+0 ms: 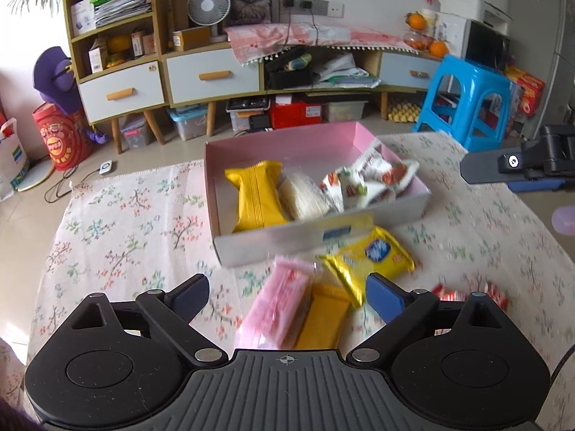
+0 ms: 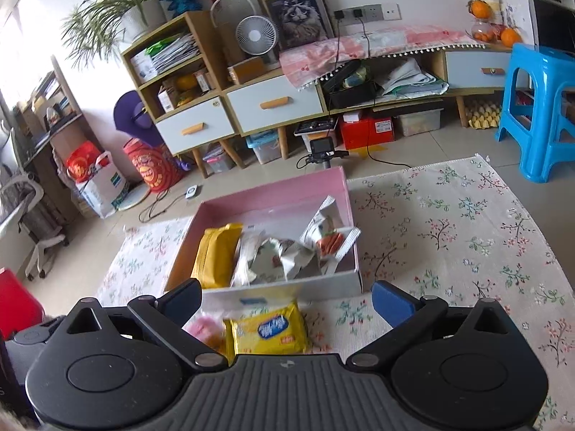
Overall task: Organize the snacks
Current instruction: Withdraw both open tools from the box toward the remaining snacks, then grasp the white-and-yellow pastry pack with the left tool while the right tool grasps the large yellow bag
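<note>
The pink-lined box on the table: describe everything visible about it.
The box is a shallow, open-topped rectangular tray, seemingly cardboard, pink inside and white or pale grey outside, with a small blue label on its near wall. It sits flat on the floral tablecloth, turned at a slight angle. Inside lie a yellow packet, a pale packet and crumpled white wrappers. A yellow biscuit pack lies against its near wall outside.

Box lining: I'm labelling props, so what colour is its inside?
Pink inside the box; the left wrist view shows it best.
</note>
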Available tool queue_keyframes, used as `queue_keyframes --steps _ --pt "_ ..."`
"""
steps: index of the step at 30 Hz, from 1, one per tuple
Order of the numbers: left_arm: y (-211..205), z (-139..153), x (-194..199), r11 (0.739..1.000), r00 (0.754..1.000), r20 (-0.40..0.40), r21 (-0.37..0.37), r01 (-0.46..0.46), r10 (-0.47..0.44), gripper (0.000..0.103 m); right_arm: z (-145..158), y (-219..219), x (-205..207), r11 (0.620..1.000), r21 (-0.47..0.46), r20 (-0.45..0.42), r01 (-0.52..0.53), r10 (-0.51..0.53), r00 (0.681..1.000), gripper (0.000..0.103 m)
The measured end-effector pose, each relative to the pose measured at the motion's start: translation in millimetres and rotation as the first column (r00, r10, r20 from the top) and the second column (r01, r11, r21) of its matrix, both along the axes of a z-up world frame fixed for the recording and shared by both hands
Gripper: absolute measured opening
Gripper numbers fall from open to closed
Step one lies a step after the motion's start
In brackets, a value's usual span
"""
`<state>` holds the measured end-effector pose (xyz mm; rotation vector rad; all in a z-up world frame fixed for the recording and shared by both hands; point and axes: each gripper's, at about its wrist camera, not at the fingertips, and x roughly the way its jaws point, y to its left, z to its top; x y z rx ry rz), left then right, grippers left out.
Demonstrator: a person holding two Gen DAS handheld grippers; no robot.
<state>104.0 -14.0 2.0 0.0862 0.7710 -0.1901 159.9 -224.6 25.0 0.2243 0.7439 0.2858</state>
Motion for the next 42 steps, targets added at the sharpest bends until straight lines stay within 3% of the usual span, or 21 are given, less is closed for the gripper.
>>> queue_keyframes --steps 11,18,21,25,30,37,42 --pt "14 -20 -42 0.996 0.999 0.026 0.084 0.042 -0.045 0.098 -20 16 -33 0.996 -0.051 0.034 -0.079 0.080 0.996 0.094" --pt "22 -34 -62 0.974 0.996 0.026 0.210 0.081 -0.089 0.098 -40 34 -59 0.973 -0.132 0.039 -0.187 0.194 0.980 0.094" --pt "30 -36 -65 0.977 0.997 0.001 0.203 0.069 -0.071 0.098 -46 44 -70 0.956 -0.159 0.036 -0.248 0.257 0.966 0.094" --pt "45 -36 -67 0.991 0.998 -0.050 0.130 0.042 -0.036 0.098 -48 57 -84 0.932 -0.160 0.039 -0.326 0.336 0.941 0.094" --pt "58 -40 -71 0.997 0.996 -0.093 0.076 0.004 0.003 0.098 -52 71 -102 0.883 -0.166 0.036 -0.440 0.451 0.892 0.094" --pt "69 -44 -73 0.998 0.991 -0.125 0.046 -0.041 0.047 0.098 -64 93 -127 0.756 -0.146 -0.041 -0.638 0.639 0.768 0.094" --pt "72 -46 -74 0.999 0.987 -0.156 0.002 -0.048 0.048 0.098 -74 109 -139 0.699 -0.229 -0.064 -0.677 0.683 0.727 0.080"
